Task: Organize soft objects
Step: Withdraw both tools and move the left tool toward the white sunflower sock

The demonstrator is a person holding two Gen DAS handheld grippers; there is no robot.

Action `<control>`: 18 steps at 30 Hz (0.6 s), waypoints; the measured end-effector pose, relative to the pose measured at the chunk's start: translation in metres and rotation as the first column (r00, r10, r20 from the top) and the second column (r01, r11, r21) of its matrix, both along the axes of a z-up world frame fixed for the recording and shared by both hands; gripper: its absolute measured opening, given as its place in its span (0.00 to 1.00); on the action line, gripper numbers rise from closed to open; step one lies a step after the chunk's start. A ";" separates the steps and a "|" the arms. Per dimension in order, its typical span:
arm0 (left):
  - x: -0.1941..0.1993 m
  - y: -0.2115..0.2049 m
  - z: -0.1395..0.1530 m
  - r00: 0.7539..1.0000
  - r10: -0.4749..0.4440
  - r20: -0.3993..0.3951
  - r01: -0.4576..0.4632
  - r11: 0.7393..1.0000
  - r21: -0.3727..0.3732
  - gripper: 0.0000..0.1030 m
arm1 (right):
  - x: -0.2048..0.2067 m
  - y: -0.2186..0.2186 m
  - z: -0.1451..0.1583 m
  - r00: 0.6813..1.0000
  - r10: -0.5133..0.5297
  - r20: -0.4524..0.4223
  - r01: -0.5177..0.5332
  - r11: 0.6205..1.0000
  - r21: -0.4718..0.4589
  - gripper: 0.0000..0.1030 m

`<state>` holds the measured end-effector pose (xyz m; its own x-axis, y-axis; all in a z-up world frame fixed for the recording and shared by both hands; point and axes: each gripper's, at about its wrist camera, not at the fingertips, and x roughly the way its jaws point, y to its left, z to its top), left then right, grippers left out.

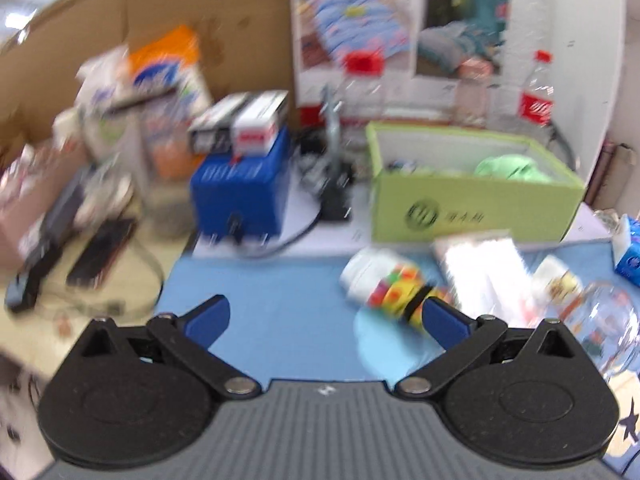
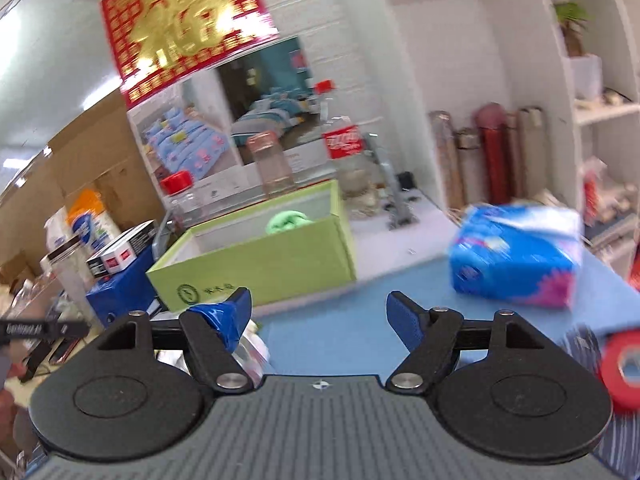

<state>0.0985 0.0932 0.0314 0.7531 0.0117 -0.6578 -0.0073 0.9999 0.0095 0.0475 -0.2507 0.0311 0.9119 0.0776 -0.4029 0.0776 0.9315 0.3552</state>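
Observation:
A light green open box (image 1: 472, 196) stands at the back of the blue mat (image 1: 280, 300), with a green soft thing (image 1: 510, 166) inside; both also show in the right wrist view, box (image 2: 260, 260) and soft thing (image 2: 288, 220). A colourful soft toy (image 1: 400, 292) lies on the mat just ahead of the right finger of my left gripper (image 1: 326, 314), which is open and empty. A blue tissue pack (image 2: 516, 256) lies on the mat ahead and to the right of my right gripper (image 2: 320, 306), which is open and empty.
A blue box (image 1: 244, 196) with small cartons on top stands left of the green box. Bottles (image 1: 536, 92) line the back wall. A white bottle (image 1: 362, 270), a shiny packet (image 1: 484, 268) and a clear glass (image 1: 608, 324) lie on the mat. A red tape roll (image 2: 624, 368) sits at right.

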 end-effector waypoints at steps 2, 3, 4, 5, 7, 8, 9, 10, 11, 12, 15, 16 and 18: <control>-0.001 0.013 -0.010 0.999 0.019 -0.048 -0.019 1.000 -0.013 0.99 | -0.009 -0.007 -0.008 0.999 -0.033 -0.016 0.033 0.999 0.001 0.59; 0.003 0.016 -0.010 0.998 0.030 -0.052 -0.031 0.999 -0.017 0.99 | -0.009 -0.010 -0.011 0.998 -0.043 -0.037 0.043 0.999 -0.009 0.59; 0.008 0.018 -0.009 0.998 0.046 -0.053 -0.047 0.999 -0.022 0.99 | -0.008 -0.012 -0.013 0.997 -0.059 -0.054 0.058 0.998 -0.020 0.59; 0.014 0.018 -0.008 0.997 0.050 -0.052 -0.052 0.998 -0.032 0.99 | -0.006 -0.014 -0.014 0.995 -0.074 -0.061 0.072 0.997 -0.023 0.60; 0.032 0.014 -0.005 0.998 0.015 -0.061 -0.018 0.998 -0.064 0.99 | -0.005 -0.018 -0.018 0.994 -0.083 -0.066 0.083 0.997 -0.004 0.60; 0.043 0.011 -0.005 0.997 -0.009 -0.073 0.003 0.997 -0.077 0.99 | -0.003 -0.019 -0.019 0.995 -0.070 -0.064 0.071 0.997 0.010 0.60; 0.058 0.005 -0.007 0.995 -0.040 -0.093 0.032 0.995 -0.090 0.99 | -0.004 -0.020 -0.021 0.996 -0.055 -0.064 0.056 0.998 0.019 0.60; 0.071 0.000 -0.010 0.992 -0.055 -0.116 0.043 0.994 -0.099 0.99 | -0.004 -0.020 -0.021 0.997 -0.046 -0.063 0.047 0.999 0.023 0.60; 0.087 -0.005 -0.013 0.988 -0.053 -0.146 0.038 0.994 -0.106 0.99 | -0.004 -0.019 -0.022 0.997 -0.044 -0.063 0.045 0.999 0.020 0.60; 0.101 -0.010 -0.017 0.984 -0.051 -0.170 0.033 0.994 -0.106 0.99 | -0.004 -0.019 -0.022 0.997 -0.045 -0.065 0.046 0.999 0.015 0.60; 0.132 -0.023 -0.032 0.973 -0.019 -0.230 0.005 0.998 -0.063 0.99 | -0.003 -0.022 -0.024 0.996 -0.056 -0.076 0.056 0.998 0.004 0.60; 0.137 -0.025 -0.036 0.970 -0.006 -0.243 -0.005 0.999 -0.047 0.98 | -0.001 -0.024 -0.023 0.995 -0.063 -0.080 0.063 0.998 0.005 0.60; 0.137 -0.023 -0.037 0.971 0.005 -0.237 -0.018 0.998 -0.053 0.98 | 0.003 -0.027 -0.017 0.996 -0.057 -0.073 0.057 0.998 -0.002 0.60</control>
